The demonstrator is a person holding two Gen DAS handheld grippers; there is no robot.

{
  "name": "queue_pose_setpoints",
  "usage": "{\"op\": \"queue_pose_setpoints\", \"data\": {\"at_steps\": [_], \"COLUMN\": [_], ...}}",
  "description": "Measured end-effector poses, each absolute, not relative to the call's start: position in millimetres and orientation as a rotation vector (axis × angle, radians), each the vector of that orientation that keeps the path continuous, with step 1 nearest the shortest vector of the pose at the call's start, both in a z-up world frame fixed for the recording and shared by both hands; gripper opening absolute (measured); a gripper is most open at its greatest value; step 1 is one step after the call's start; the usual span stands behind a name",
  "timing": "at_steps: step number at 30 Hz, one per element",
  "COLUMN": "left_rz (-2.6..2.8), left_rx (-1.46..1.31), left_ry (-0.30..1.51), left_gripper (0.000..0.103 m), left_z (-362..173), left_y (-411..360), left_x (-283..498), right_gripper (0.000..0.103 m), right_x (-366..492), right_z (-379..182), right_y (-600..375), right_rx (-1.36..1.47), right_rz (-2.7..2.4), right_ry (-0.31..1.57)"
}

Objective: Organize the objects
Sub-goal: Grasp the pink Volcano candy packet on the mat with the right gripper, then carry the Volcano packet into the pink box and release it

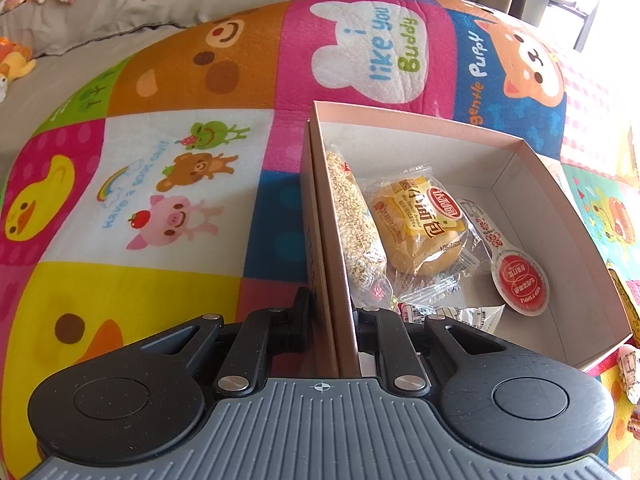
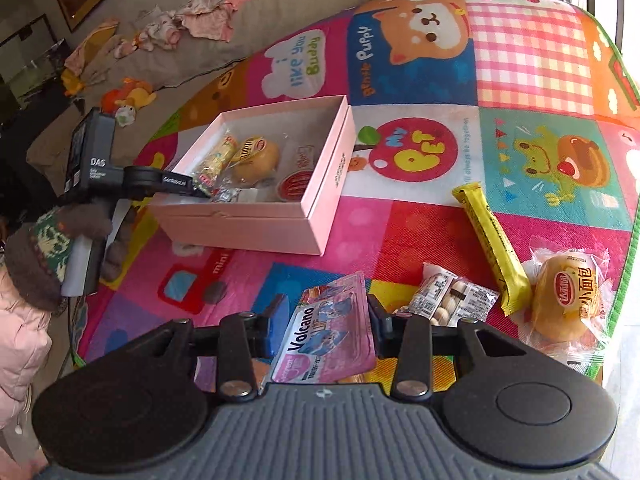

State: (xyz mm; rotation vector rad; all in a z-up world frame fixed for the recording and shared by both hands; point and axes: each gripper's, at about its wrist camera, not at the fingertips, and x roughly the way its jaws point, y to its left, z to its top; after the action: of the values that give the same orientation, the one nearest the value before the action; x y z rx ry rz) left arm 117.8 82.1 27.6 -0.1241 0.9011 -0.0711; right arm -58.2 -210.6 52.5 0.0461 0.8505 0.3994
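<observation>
A pink box [image 1: 532,160] stands open on the play mat; it also shows in the right wrist view [image 2: 256,224]. Inside lie a sesame bar [image 1: 354,216], a wrapped bun [image 1: 420,224], a red-lidded cup [image 1: 520,280] and a small white packet [image 1: 452,314]. My left gripper [image 1: 334,312] is shut on the box's left wall; it also shows in the right wrist view [image 2: 168,182]. My right gripper [image 2: 328,316] is shut on a pink Volcano snack packet [image 2: 328,332], held above the mat in front of the box.
On the mat to the right lie a yellow stick pack [image 2: 492,240], a second wrapped bun [image 2: 568,296] and a clear pack of small biscuits [image 2: 452,294]. A grey sofa [image 2: 208,60] with clothes and a plush toy [image 2: 128,98] is behind the mat.
</observation>
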Motion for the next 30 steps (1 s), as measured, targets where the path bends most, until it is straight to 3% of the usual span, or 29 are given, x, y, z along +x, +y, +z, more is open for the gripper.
{"op": "queue_pose_setpoints", "data": {"at_steps": [15, 27, 30], "left_rz": [-0.073, -0.078, -0.082], "left_rx": [-0.130, -0.146, -0.155], "left_ry": [0.901, 0.897, 0.900], "left_gripper": [0.016, 0.017, 0.017], "left_z": [26.6, 26.6, 26.6], "left_y": [82.5, 85.5, 86.6], "left_x": [117.8, 117.2, 117.8], "right_gripper": [0.040, 0.040, 0.044], "right_x": [-87.4, 3.1, 29.4], "right_z": [78.9, 119.9, 115.9], "right_y": [-170.8, -147.7, -134.8], "right_rx": [-0.091, 0.210, 0.295], "right_rz": [0.505, 0.445, 0.410], "right_ry": [0.750, 0.550, 0.474]}}
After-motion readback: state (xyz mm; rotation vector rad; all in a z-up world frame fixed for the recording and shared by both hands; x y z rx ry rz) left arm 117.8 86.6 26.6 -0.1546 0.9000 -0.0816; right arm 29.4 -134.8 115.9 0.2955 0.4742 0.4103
